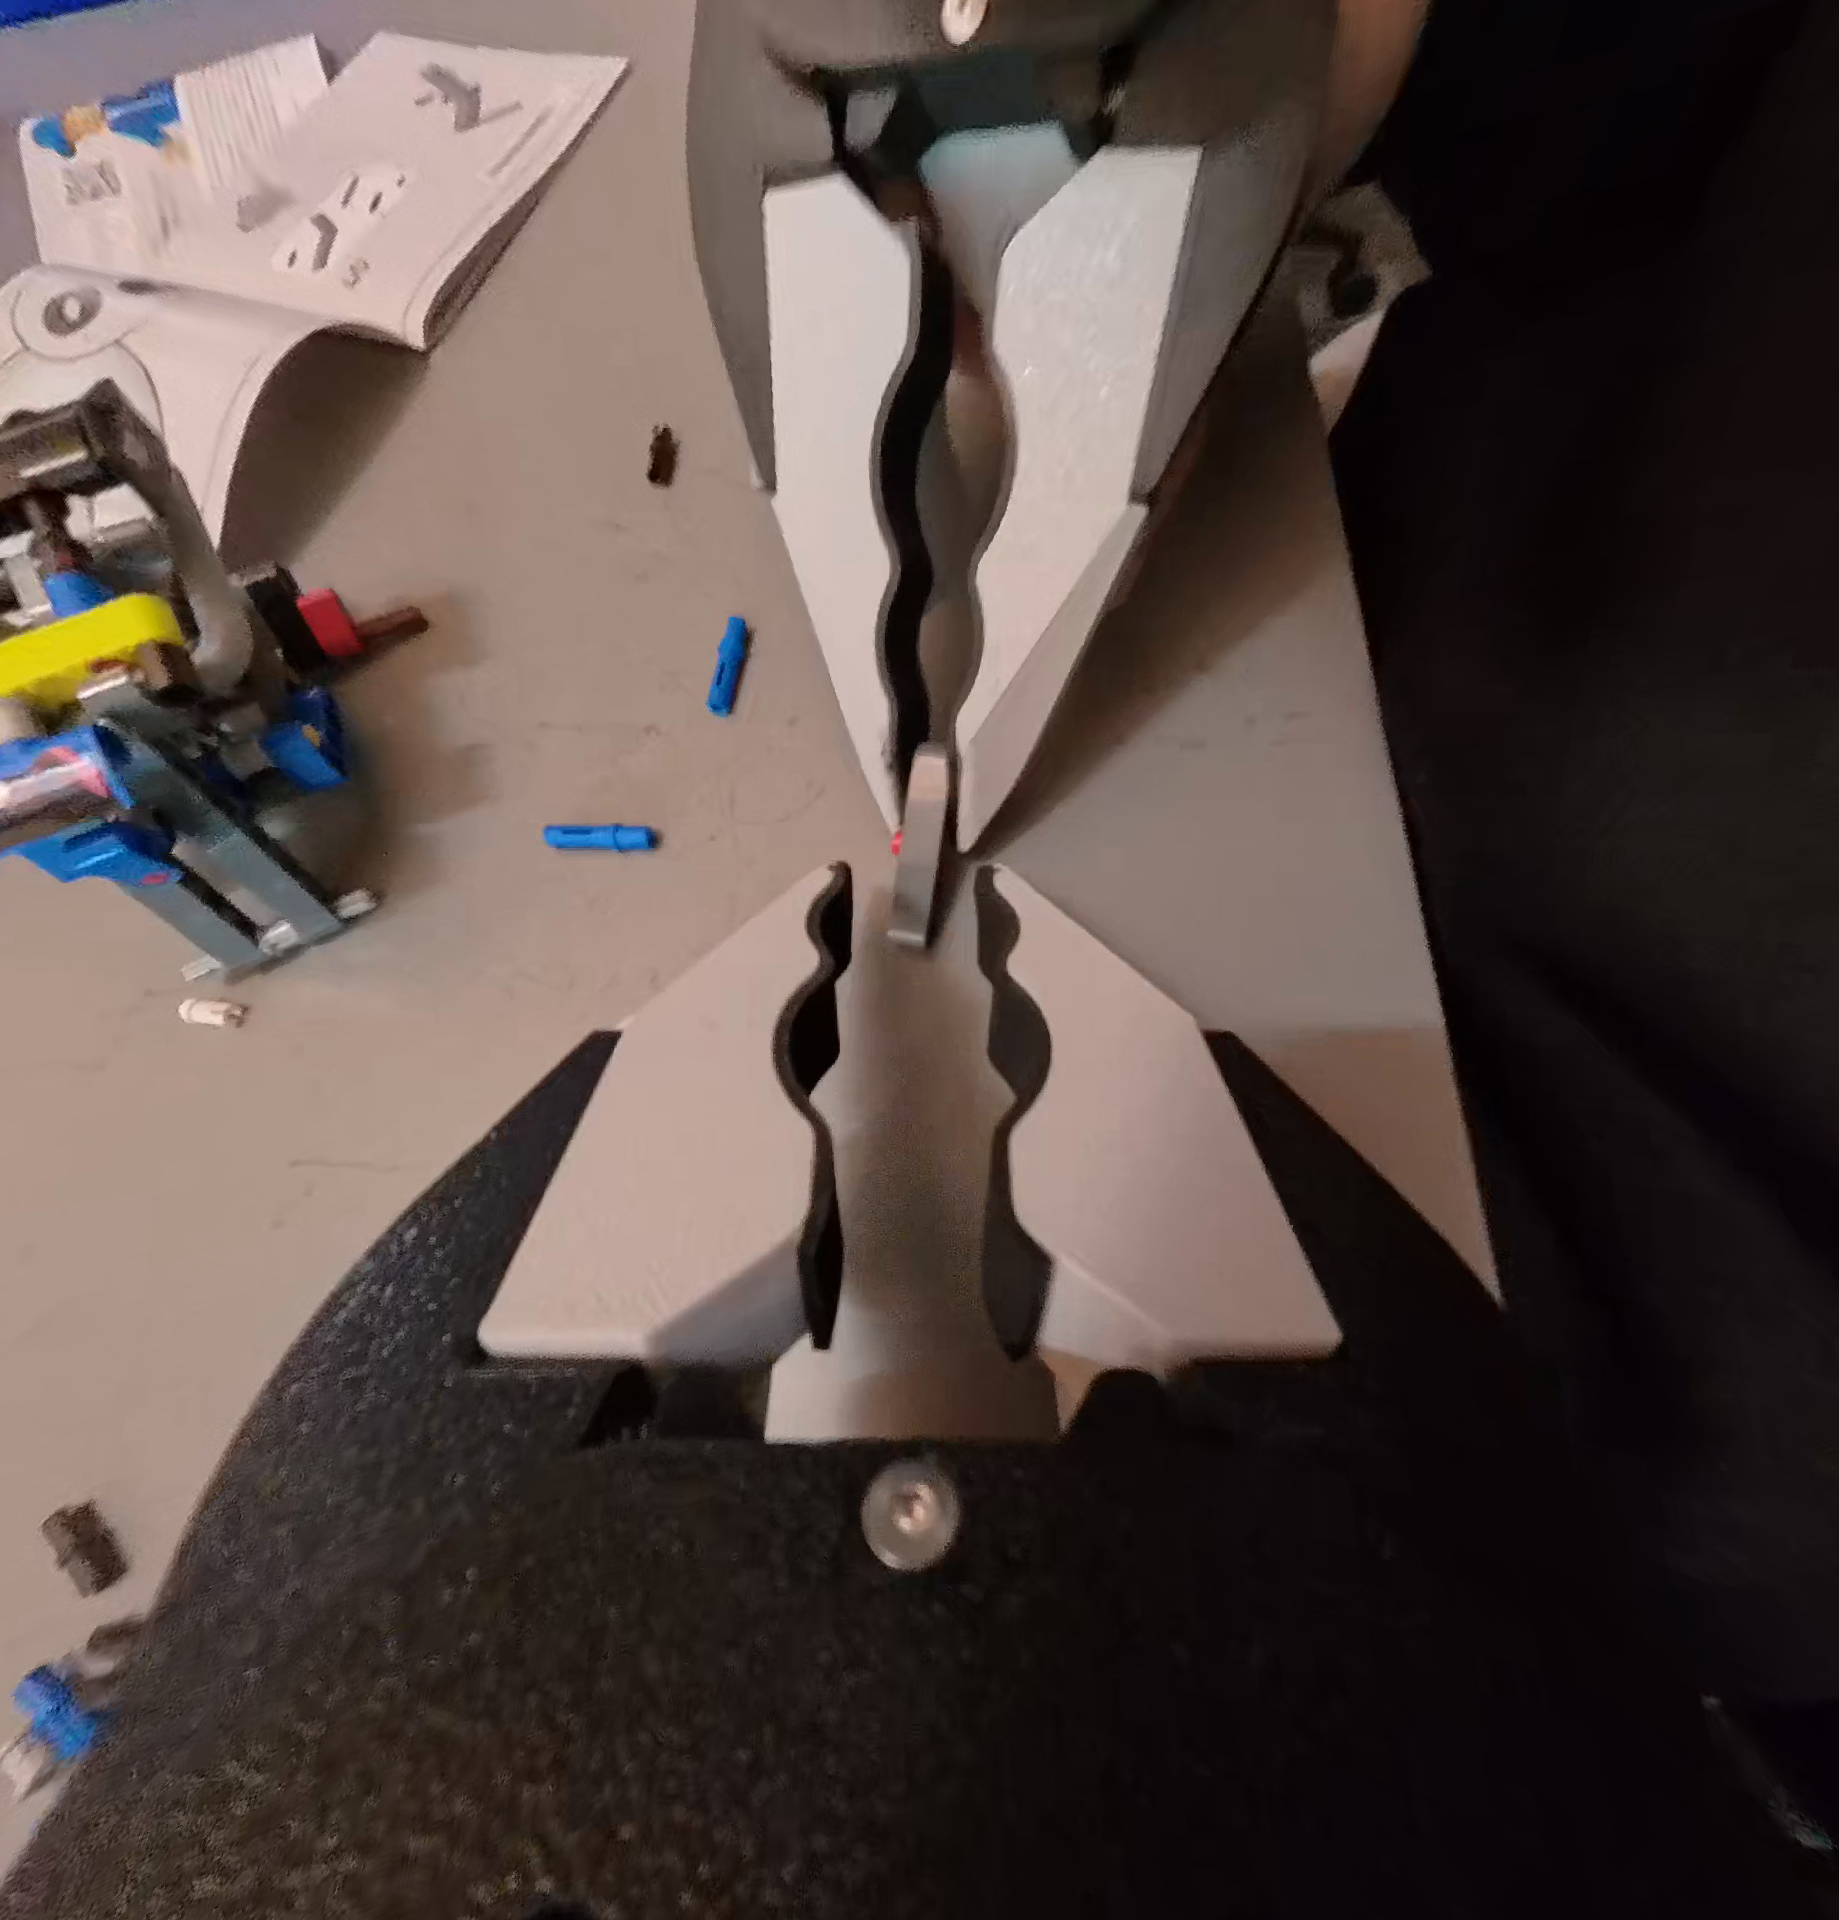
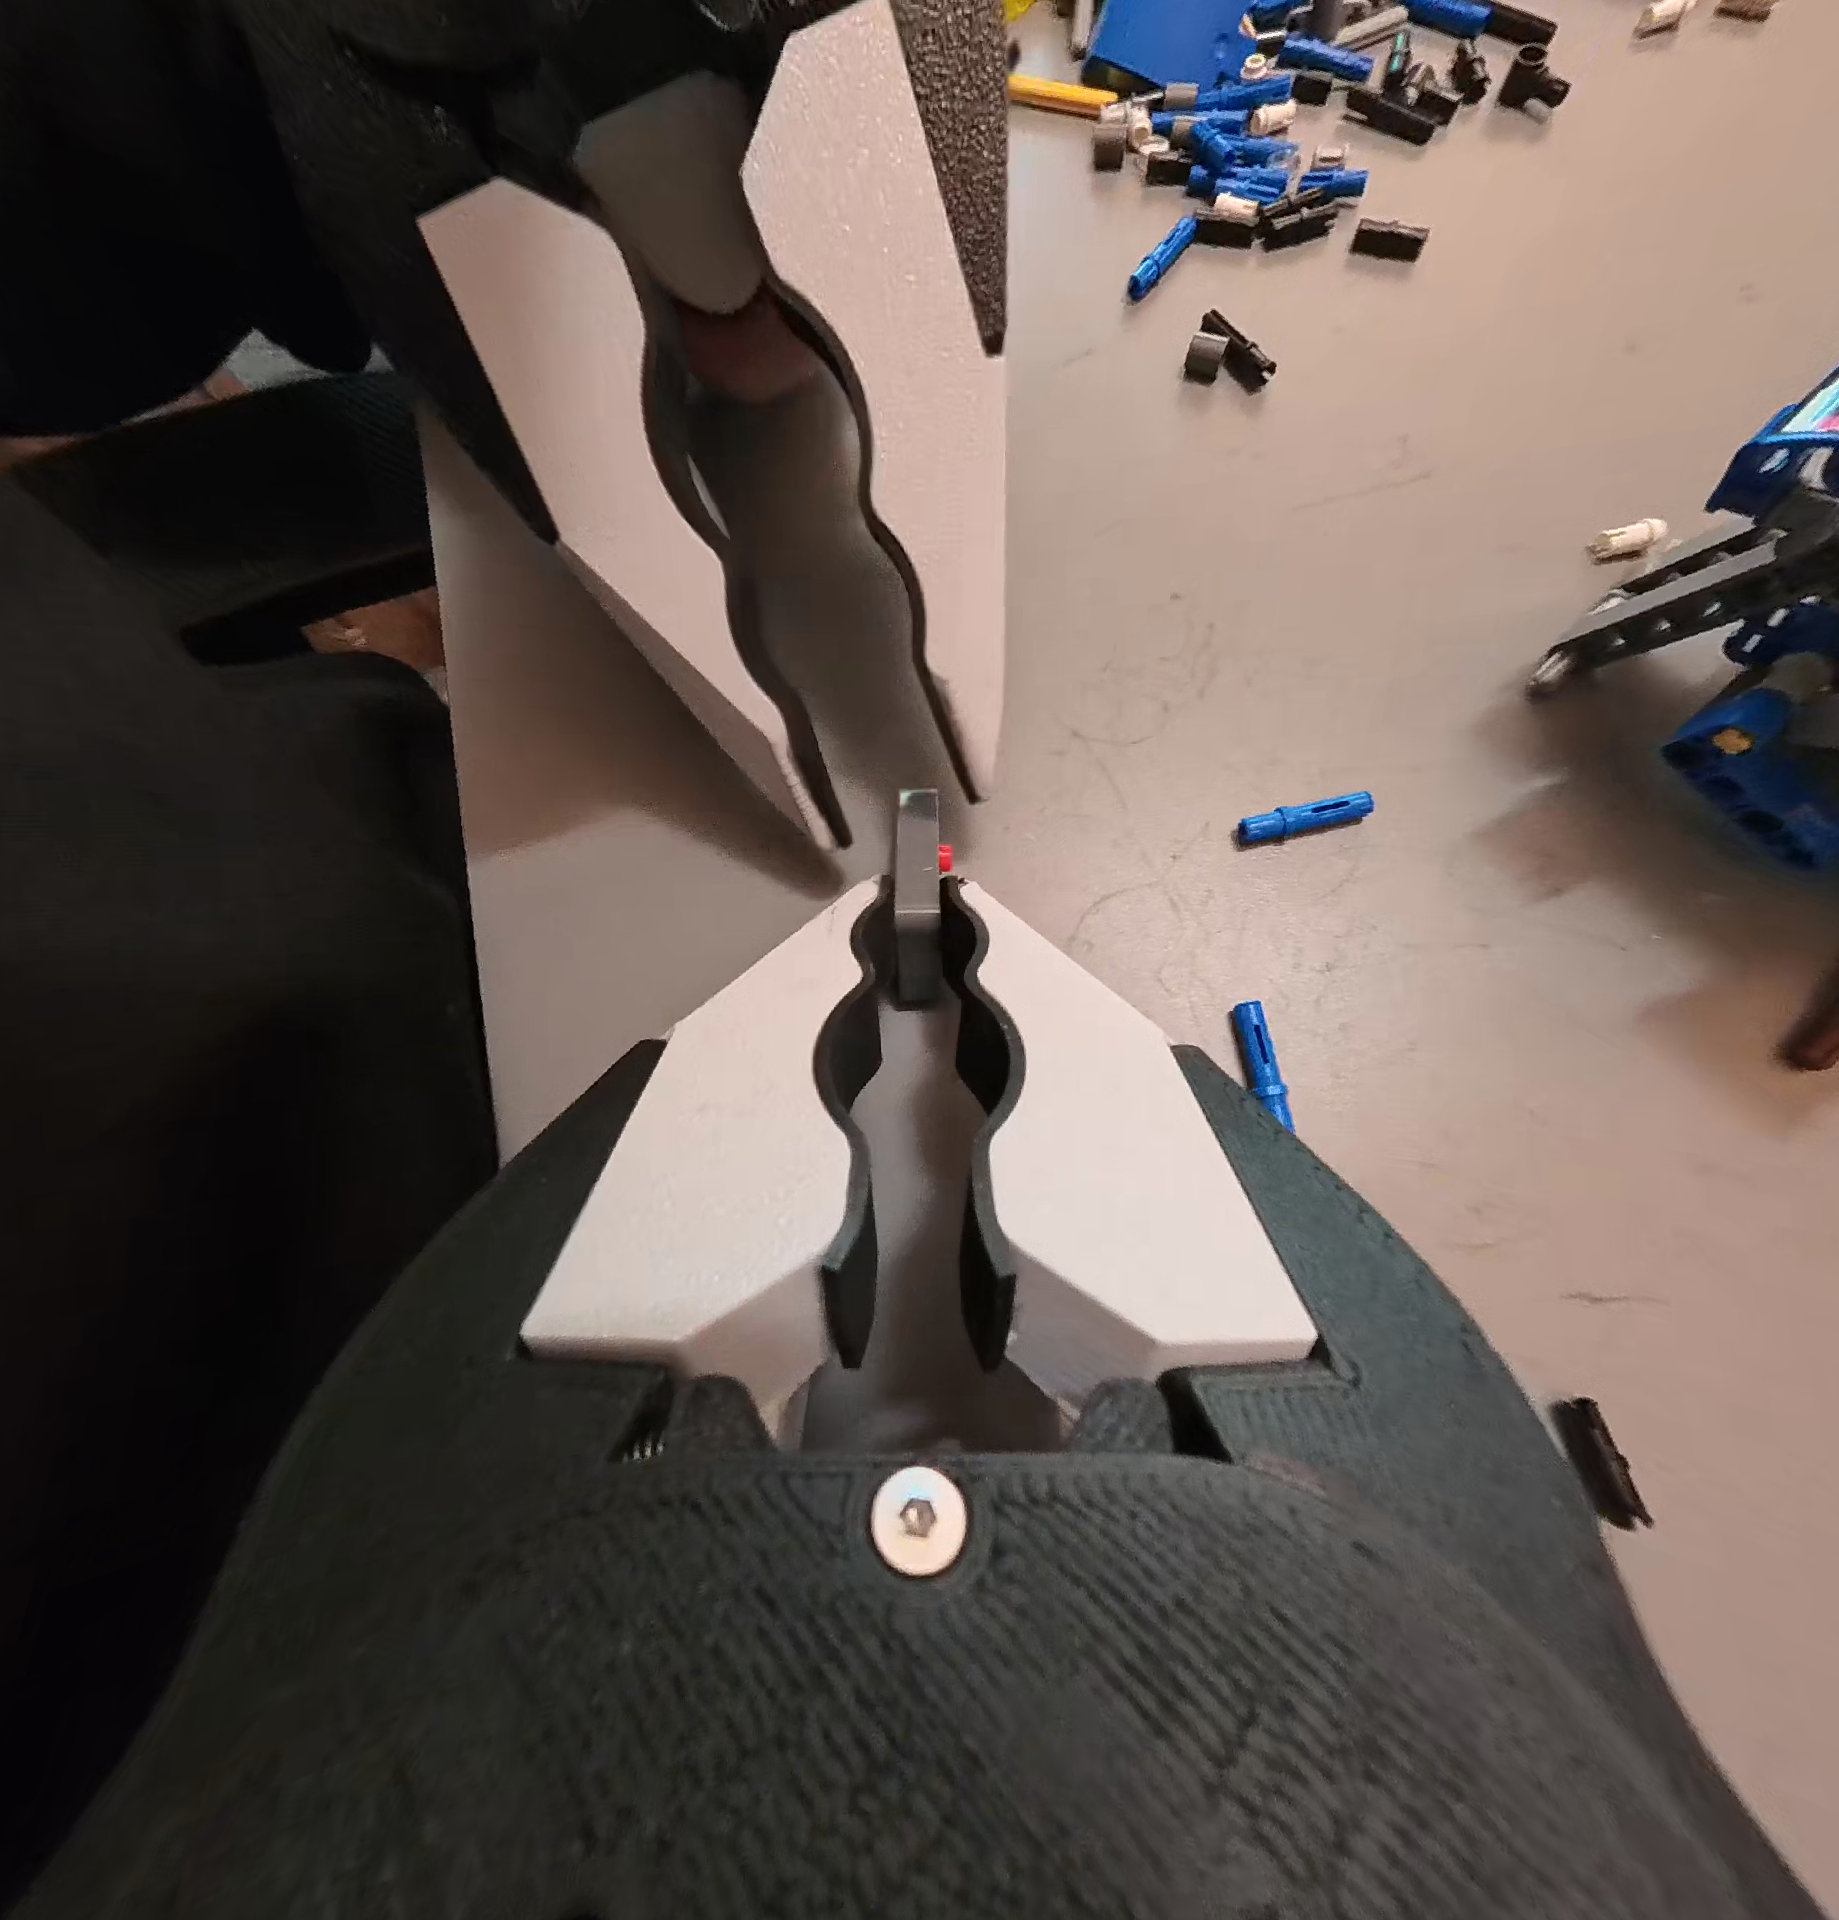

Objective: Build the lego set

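Grey and a bit scuffed, the worktop (image 2: pixel 1258 644) carried everything here, with faint scratch marks all over it; nothing of the room showed beyond a strip of blue at the far top-left corner of the left wrist view. An open instruction booklet (image 1: pixel 302 197) lay at the far left, and in front of it stood the half-built model (image 1: pixel 136 717), blue and grey with a yellow beam across it. Two loose blue pins (image 1: pixel 600 836) lay on the bare surface between the model and the grippers. In the right wrist view a scattered pile of spare pieces (image 2: pixel 1268 145), mostly blue and black, sat at the far side.

The two grippers met tip to tip above the worktop. The right gripper (image 2: pixel 920 914) had its fingers closed down on a small grey beam (image 2: pixel 917 894), which stuck out past the tips with its long axis running along the fingers, pointing straight at the other gripper. A tiny red bit (image 2: pixel 942 857) poked out of its side. The left gripper (image 1: pixel 913 883) had its fingers parted, gripping nothing, and the free end of the beam (image 1: pixel 920 862) sat right at the mouth of that gap, apparently not touching either finger.
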`<state>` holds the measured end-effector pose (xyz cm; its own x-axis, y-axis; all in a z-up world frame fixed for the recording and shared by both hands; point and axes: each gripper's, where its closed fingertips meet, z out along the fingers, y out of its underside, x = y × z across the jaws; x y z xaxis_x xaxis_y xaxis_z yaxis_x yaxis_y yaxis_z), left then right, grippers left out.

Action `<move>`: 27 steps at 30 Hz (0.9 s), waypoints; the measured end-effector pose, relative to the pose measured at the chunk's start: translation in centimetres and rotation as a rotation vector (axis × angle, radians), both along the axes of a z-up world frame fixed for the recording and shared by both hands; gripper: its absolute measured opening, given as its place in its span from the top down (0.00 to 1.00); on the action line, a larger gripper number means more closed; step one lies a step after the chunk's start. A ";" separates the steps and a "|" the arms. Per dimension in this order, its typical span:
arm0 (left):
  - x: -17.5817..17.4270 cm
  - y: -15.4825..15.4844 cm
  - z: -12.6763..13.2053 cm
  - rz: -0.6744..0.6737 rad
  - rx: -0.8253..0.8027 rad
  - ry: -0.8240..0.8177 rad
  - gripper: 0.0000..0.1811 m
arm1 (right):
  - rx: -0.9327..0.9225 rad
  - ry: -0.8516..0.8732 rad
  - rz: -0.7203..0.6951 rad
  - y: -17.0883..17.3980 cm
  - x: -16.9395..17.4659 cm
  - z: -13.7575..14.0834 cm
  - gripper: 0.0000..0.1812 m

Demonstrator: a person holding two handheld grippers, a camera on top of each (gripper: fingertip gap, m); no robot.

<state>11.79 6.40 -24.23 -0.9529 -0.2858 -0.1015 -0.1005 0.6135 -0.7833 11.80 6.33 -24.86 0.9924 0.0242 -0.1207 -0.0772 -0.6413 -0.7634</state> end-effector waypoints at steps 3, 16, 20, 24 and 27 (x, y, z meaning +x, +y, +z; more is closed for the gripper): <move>0.3 0.0 -0.5 0.014 0.033 -0.006 0.90 | -0.001 0.061 0.020 0.0 -0.4 0.0 0.96; 1.3 -0.1 0.0 0.077 0.025 -0.080 0.86 | -0.003 0.115 0.005 0.1 -0.2 0.0 0.96; 1.4 0.0 0.2 0.103 0.050 -0.175 0.82 | -0.005 0.115 0.007 0.1 -0.2 0.0 0.96; 1.2 -0.2 0.0 0.080 0.072 -0.227 0.87 | -0.008 0.126 -0.013 0.1 0.0 0.0 0.96; 0.8 -0.4 0.1 0.051 0.068 -0.222 0.91 | -0.006 0.092 0.002 0.1 -0.4 -0.1 0.96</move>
